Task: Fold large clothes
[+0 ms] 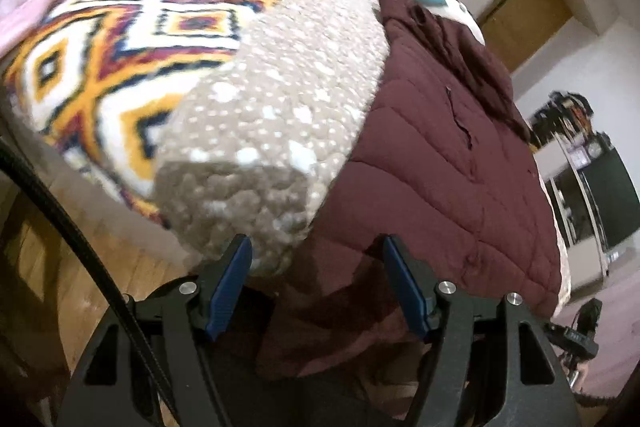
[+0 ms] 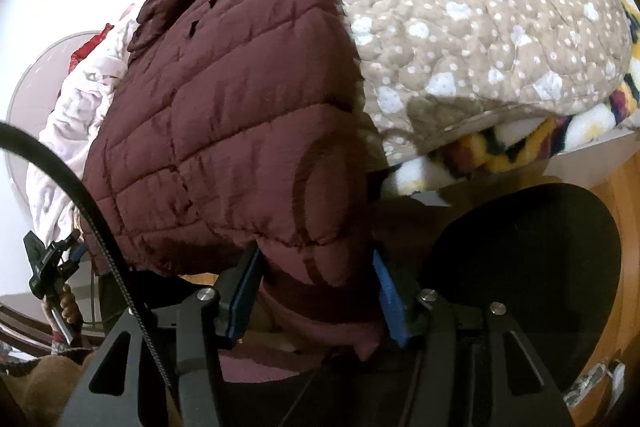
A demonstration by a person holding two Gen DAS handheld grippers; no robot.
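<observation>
No text, label, brand, number or sign can be read in either view; the small dark clip-on device (image 1: 576, 337) at four o'clock in the left wrist view bears marks too blurred to read.

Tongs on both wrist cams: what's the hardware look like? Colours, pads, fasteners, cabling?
Both match. Left tongs: black skeletal linkage with triangular cut-outs, blue ribbed pads on the fingers, round silver pivot pins, black braided cable along the left side. Right tongs: same black frame, blue pads, silver pins, black cable.
</observation>
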